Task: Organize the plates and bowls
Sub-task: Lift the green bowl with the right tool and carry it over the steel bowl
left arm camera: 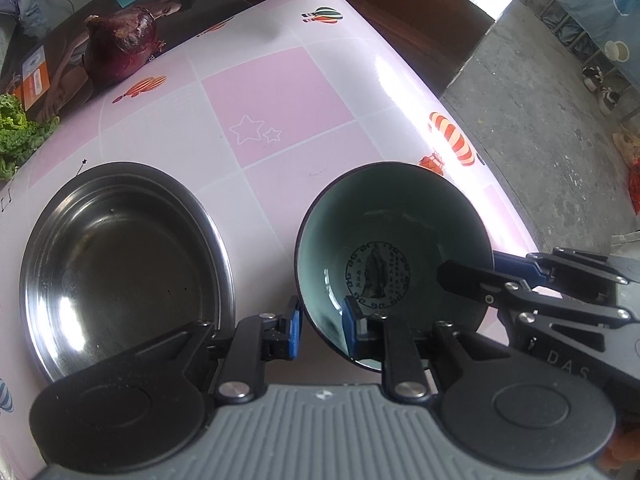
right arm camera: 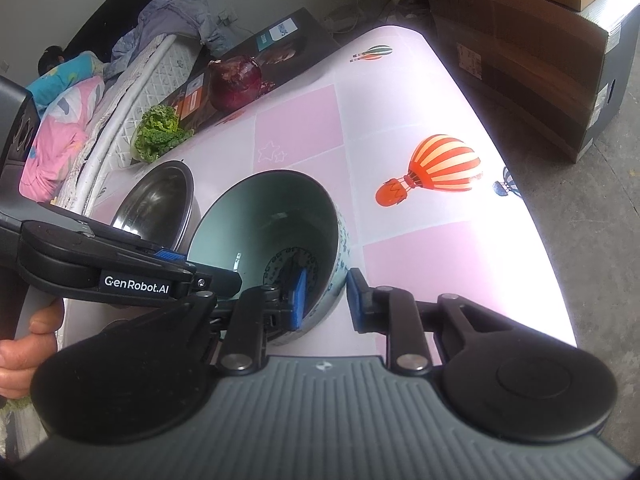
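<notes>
A ceramic bowl [left arm camera: 394, 248] with a green inside and a dark printed figure stands on the pink table; it also shows in the right wrist view [right arm camera: 272, 232]. A steel plate [left arm camera: 120, 256] lies to its left, also seen in the right wrist view [right arm camera: 160, 204]. My left gripper [left arm camera: 320, 330] straddles the bowl's near rim, one blue pad inside, one outside, with a gap. My right gripper [right arm camera: 326, 300] straddles the bowl's right wall the same way, jaws apart. The right gripper also shows in the left wrist view [left arm camera: 472, 268].
A red onion [left arm camera: 122, 46] sits on a dark Philips box [left arm camera: 60, 76] at the table's far left, with green lettuce [left arm camera: 16, 132] beside it. The table edge [left arm camera: 460, 120] curves along the right above concrete floor. Cardboard boxes [right arm camera: 520, 48] stand beyond.
</notes>
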